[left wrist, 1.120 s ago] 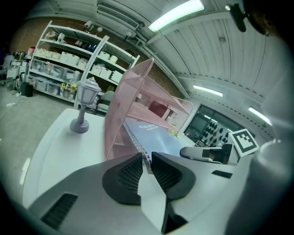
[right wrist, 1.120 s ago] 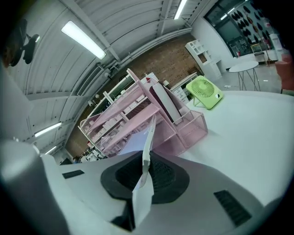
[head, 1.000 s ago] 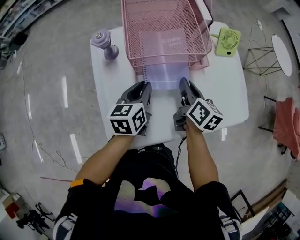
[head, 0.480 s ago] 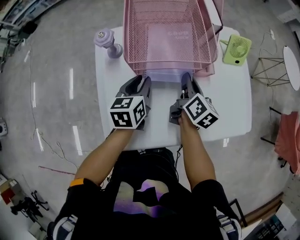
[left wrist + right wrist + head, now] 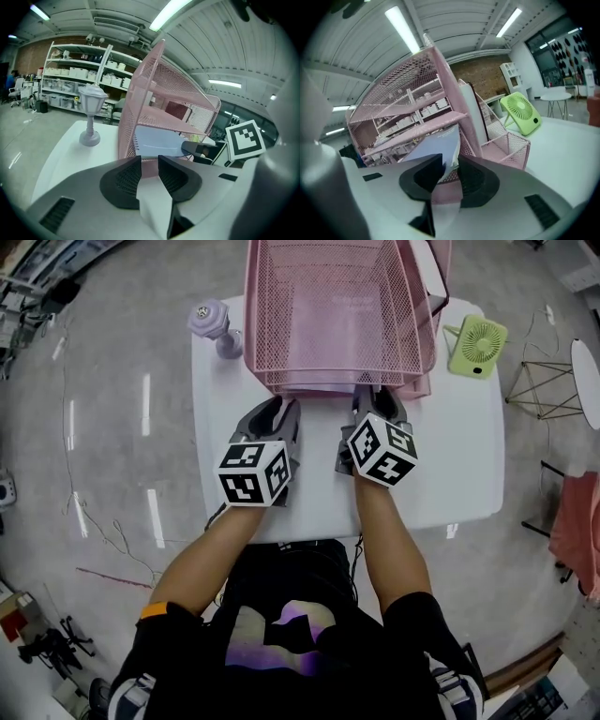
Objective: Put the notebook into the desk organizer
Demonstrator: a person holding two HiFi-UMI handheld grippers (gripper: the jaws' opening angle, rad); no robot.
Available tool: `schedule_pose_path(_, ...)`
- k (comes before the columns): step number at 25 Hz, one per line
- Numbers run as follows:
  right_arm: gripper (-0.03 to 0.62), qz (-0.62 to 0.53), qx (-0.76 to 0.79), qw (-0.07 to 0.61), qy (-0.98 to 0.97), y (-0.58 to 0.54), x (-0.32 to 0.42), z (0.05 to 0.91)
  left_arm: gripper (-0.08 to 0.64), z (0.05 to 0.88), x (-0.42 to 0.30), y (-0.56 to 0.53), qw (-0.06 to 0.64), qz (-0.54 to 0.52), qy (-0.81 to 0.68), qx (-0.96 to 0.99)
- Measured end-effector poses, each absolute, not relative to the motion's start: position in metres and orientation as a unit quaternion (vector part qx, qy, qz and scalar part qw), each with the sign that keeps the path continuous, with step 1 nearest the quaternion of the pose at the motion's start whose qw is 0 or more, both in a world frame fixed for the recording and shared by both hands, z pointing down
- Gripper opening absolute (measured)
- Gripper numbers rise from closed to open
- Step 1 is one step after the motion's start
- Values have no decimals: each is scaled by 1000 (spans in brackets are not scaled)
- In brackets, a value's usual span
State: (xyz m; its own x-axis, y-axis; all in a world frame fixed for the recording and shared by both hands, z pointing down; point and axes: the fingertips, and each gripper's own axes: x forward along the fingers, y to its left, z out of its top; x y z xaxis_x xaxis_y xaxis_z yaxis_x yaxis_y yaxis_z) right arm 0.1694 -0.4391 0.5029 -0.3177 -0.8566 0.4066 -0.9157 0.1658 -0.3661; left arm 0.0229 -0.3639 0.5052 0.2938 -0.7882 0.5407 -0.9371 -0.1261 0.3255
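Note:
A pale blue spiral notebook [image 5: 342, 334] lies inside the lower tray of the pink mesh desk organizer [image 5: 272, 334], showing faintly through the mesh. My left gripper [image 5: 281, 407] sits at the tray's front rim; its jaws have just been opening and stand open with nothing between them [image 5: 149, 161]. The notebook [image 5: 157, 143] rests in the tray beyond it. My right gripper [image 5: 377, 395] is at the tray's mouth. Its jaws [image 5: 450, 161] have just been opening, and the notebook's near corner [image 5: 436, 143] lies loosely between them.
The organizer stands at the back of a white table [image 5: 450, 456]. A lavender lamp-shaped ornament [image 5: 214, 322] is left of it and a green desk fan [image 5: 476, 345] right of it. A side rack on the organizer's right holds a white upright item [image 5: 427, 277].
The notebook slid from sticking out over the table to fully inside the lower tray. Both grippers moved forward to the organizer's front, the right one further.

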Motion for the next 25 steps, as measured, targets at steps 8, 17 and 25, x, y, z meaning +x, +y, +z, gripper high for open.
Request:
schedule_pose_path(8, 197, 182, 595, 158, -767, -427, 168, 504, 114, 498, 25, -358, 286, 121, -587, 747)
schedule_pose_path(17, 160, 128, 575, 173, -789, -387, 161, 480, 109, 473, 26, -339, 226, 122, -591, 765)
schedule_pose_path(25, 32, 122, 548, 160, -812, -318, 148, 453, 49, 441, 23, -294, 167, 109, -601, 774)
